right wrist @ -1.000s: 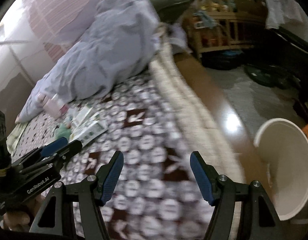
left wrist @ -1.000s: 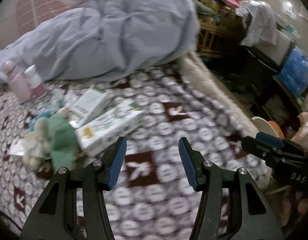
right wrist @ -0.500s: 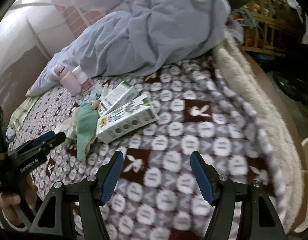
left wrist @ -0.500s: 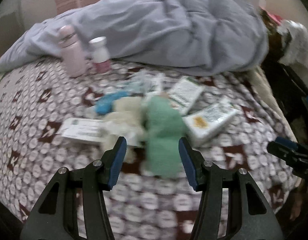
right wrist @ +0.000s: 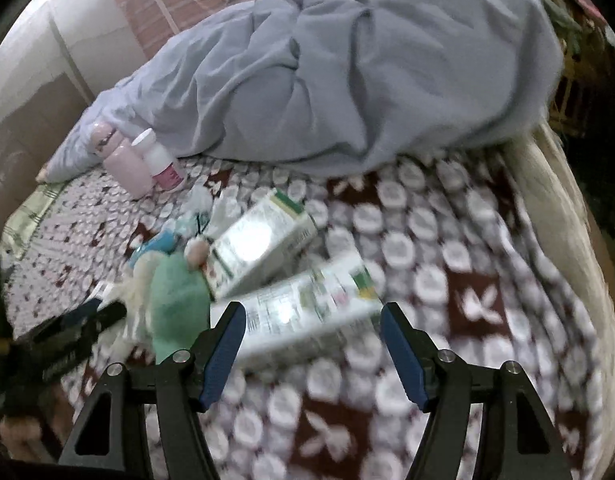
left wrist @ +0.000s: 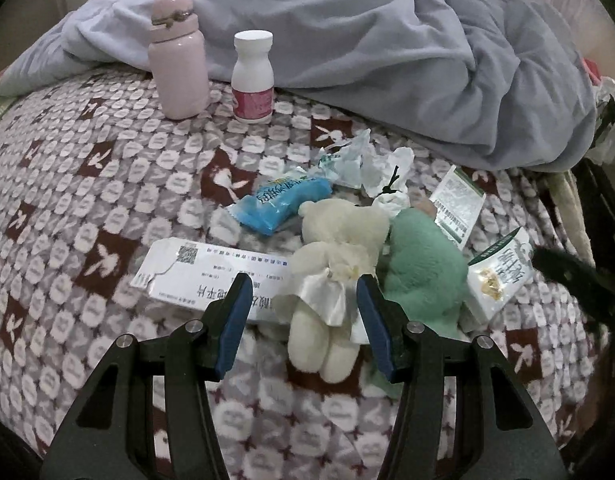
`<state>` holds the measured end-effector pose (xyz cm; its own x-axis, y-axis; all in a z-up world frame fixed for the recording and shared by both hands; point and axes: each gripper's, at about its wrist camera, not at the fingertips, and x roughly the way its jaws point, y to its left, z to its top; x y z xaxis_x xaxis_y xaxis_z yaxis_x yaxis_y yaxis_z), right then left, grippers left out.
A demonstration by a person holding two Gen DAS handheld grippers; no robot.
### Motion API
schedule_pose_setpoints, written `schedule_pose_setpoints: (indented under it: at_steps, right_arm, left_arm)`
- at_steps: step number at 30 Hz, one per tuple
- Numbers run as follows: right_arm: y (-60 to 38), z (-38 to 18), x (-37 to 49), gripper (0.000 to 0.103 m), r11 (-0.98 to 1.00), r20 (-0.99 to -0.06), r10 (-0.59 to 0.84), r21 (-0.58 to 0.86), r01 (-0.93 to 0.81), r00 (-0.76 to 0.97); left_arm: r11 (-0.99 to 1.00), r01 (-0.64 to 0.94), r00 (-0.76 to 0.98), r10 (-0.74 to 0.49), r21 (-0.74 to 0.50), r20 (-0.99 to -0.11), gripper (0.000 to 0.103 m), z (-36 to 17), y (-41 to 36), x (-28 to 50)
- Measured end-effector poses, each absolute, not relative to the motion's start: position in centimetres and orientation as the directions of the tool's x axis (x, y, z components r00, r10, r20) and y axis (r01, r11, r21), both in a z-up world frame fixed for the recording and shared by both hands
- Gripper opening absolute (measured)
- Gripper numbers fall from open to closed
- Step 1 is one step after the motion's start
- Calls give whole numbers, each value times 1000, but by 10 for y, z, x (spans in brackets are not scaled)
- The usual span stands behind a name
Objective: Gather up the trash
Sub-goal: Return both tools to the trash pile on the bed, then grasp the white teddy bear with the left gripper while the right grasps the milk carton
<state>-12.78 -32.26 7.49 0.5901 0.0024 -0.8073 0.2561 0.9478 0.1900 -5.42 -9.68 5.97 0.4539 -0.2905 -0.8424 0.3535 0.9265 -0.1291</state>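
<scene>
Crinkled plastic and glossy card make up the litter, heaped in the middle of a bed (left wrist: 67, 184) covered in a maroon and grey rabbit-print blanket. A blue wrapper (left wrist: 281, 204) lies puffed and creased, and just behind it sit torn clear and white wrappers (left wrist: 359, 160), twisted and ragged. A flat white box (left wrist: 211, 276) printed with dark text and a square code lies nearest the left gripper (left wrist: 303, 312), partly under a cream plush bear (left wrist: 335, 264). A green plush toy (left wrist: 423, 272) lies touching the bear's side. Beyond them lie two white cartons with green trim (right wrist: 263, 240) and (right wrist: 307, 312), side by side; the nearer one is blurred. A pink flask (left wrist: 178, 56) and a white pill bottle (left wrist: 252, 76) stand upright against a rumpled grey-blue duvet (left wrist: 387, 40).

The left gripper hovers over the bear, fingers apart with nothing between them. The right gripper (right wrist: 311, 348) hangs above the nearer carton, fingers also apart and empty.
</scene>
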Motion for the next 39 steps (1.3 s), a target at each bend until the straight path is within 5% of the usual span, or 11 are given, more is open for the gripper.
schedule_pose_setpoints:
  at_steps: [10,17,20,22,26,39]
  right_arm:
    - [-271,48,-93,68,987,-820,-159,-114,115,550]
    - [-313,54,-148,73,993,-863,-60,-1,117,501]
    - [-337,48,-158,73,971,-862,42,155,184,505]
    - [-341,44,-158,73,949,-854,94,233,214,512]
    - [-337,43,-151,73,906,-819,166,347,244,550]
    - [-298,29,-118,73,972,-887,22,128,198,461]
  left_arm:
    - [912,374,428,-328,-165,-842,53,55,-102,-44]
    - [897,406,396,-345,-175,-851,53,48,-115,-43]
    - [895,406,396,-356,-186,-846,51,44,-117,-45]
    - [886,416,385,-375,-204,-843,33,44,-118,-46]
    - [877,433,382,-387,-208,-839,25,46,-115,-50]
    - [882,413,440,-411,-226,-798,24,79,-84,-66]
